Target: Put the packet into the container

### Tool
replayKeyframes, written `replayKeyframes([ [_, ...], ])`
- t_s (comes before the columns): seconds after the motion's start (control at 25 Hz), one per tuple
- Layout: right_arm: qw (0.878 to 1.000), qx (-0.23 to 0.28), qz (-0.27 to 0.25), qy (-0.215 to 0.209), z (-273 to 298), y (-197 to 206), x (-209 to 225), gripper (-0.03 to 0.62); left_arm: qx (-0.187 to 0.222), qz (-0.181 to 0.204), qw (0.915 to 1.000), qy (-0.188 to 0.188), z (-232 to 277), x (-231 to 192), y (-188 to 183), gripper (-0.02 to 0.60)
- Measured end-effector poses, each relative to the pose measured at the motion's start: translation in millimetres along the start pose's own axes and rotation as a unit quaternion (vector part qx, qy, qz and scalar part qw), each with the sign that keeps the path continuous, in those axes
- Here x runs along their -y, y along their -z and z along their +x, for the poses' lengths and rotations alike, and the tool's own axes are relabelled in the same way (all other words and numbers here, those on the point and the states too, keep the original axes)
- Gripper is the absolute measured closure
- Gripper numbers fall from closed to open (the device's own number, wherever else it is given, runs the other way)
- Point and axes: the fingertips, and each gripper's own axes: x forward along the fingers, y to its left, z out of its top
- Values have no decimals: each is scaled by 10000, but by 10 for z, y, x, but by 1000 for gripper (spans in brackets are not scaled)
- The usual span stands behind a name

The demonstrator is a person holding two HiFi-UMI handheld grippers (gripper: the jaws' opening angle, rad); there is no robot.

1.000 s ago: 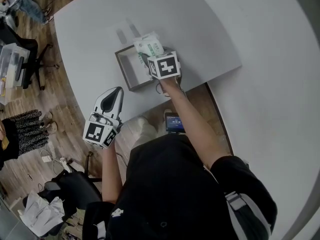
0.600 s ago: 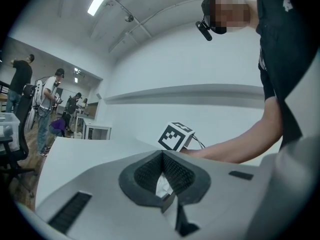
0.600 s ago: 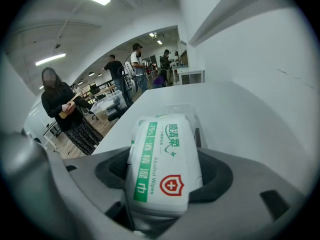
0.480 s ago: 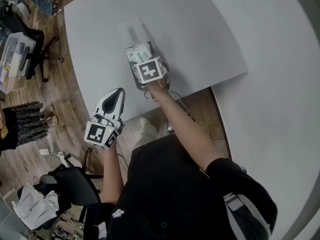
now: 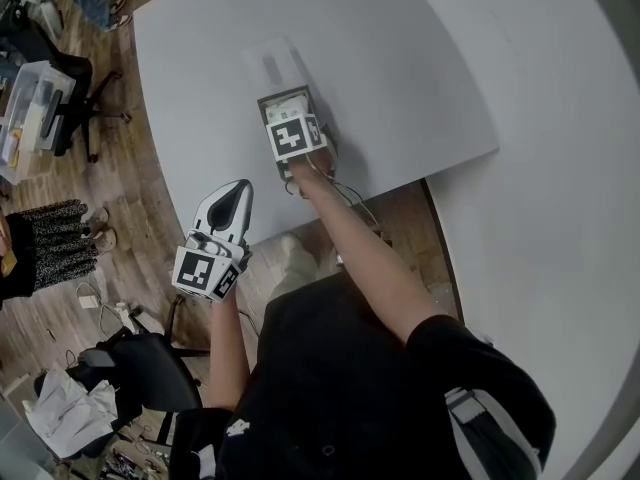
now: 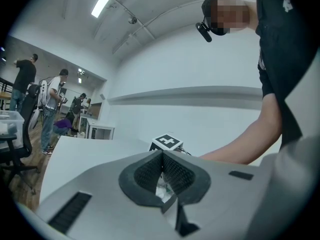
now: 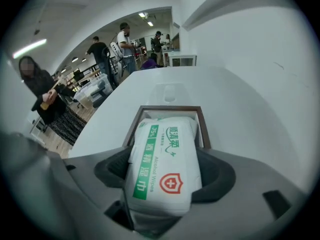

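A white packet of alcohol wipes with green print (image 7: pixel 165 144) sits lengthwise between the jaws of my right gripper (image 7: pixel 165 175), which is shut on it. Its far end reaches over a small brown-rimmed container (image 7: pixel 167 110) with a white inside. In the head view the right gripper (image 5: pixel 288 118) hovers right over the container (image 5: pixel 262 102) on the white table, and only the packet's tip (image 5: pixel 285 103) shows beyond the marker cube. My left gripper (image 5: pixel 238 186) hangs off the table's near edge, left of the container, with its pads (image 6: pixel 150 171) pressed together and nothing between them.
The white table (image 5: pixel 400 58) ends in a curved edge at the left and near sides. Beyond it lie wooden floor, an office chair (image 5: pixel 70 118) and a clear storage box (image 5: pixel 25 118). People stand in the far room (image 7: pixel 102 54). A cable (image 5: pixel 345 196) trails from the right gripper.
My right gripper has carried the packet leftward and down, from beside the container to right over it. The left gripper has hardly moved.
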Motion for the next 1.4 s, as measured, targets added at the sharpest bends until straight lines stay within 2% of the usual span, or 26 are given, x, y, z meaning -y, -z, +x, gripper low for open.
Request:
replayKeyframes([
  [0.16,9991,346,-237,87,-80,-107,-35,252,10,-14,10000,-42,-39,-77,-3,574],
  [0.32,9926,1139,-154,-381,-434,-438,-90,238,34,-61,10000,-50,-32,-108,-7,574],
  [0.48,9859,1508,-177,-708,-687,-467,9,258,53,3,10000,48,56,-20,-48,574],
  [0.52,9837,1630,-274,-708,-776,-466,45,346,57,20,10000,68,76,-6,-62,574],
  [0.56,9809,1776,-380,-696,-879,-472,77,468,59,31,9999,76,87,5,-76,574],
  [0.6,9775,1930,-475,-710,-992,-479,99,533,65,39,9999,77,91,19,-91,574],
  [0.68,9690,2223,-603,-896,-1231,-481,115,567,91,55,9999,76,100,53,-115,574],
  [0.8,9479,2730,-764,-1455,-1657,-463,70,572,141,122,9998,83,136,115,-157,574],
  [0.96,9050,3504,-1002,-2195,-2261,-336,20,572,222,247,9993,142,159,259,-258,574],
  [1.08,8755,4036,-1176,-2381,-2589,-163,89,572,263,326,9990,173,153,400,-317,574],
  [1.28,8284,4800,-1053,-2690,-3001,42,210,572,328,437,9983,218,158,610,-391,574],
  [1.4,8187,4953,-1102,-2690,-3089,130,251,572,359,486,9978,264,154,718,-397,574],
])
